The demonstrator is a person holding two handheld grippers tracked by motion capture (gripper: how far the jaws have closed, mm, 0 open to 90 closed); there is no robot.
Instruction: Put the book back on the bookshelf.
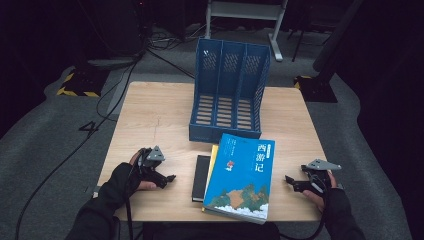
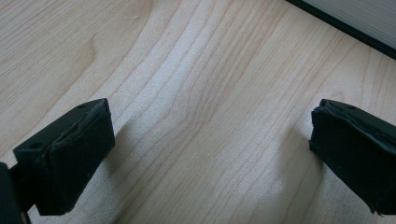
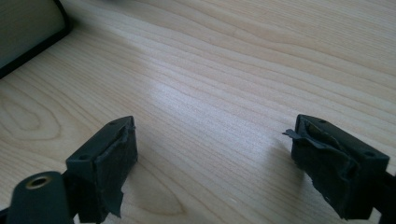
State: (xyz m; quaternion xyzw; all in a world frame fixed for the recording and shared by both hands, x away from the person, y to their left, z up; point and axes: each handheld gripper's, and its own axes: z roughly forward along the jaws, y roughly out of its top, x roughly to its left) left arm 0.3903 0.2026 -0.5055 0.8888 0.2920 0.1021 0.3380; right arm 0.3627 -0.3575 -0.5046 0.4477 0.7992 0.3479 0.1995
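A stack of books lies at the table's near middle: a blue-covered book (image 1: pixel 241 176) on top, a yellow one under it and a black book (image 1: pixel 201 177) at the bottom left. Behind them stands a blue three-slot file rack (image 1: pixel 227 90). My left gripper (image 1: pixel 170 179) rests on the table left of the stack, jaws wide apart and nothing between them (image 2: pixel 210 154). My right gripper (image 1: pixel 290 182) rests to the right of the stack, also open over bare wood (image 3: pixel 212 154). The black book's edge (image 2: pixel 355 23) shows in the left gripper view, and a book's edge (image 3: pixel 28 37) in the right gripper view.
The light wooden table (image 1: pixel 155 115) has bare room on its left half and along its right side. Cables (image 1: pixel 107 100) run over the grey floor to the left. A white frame (image 1: pixel 245 15) and dark stands are beyond the far edge.
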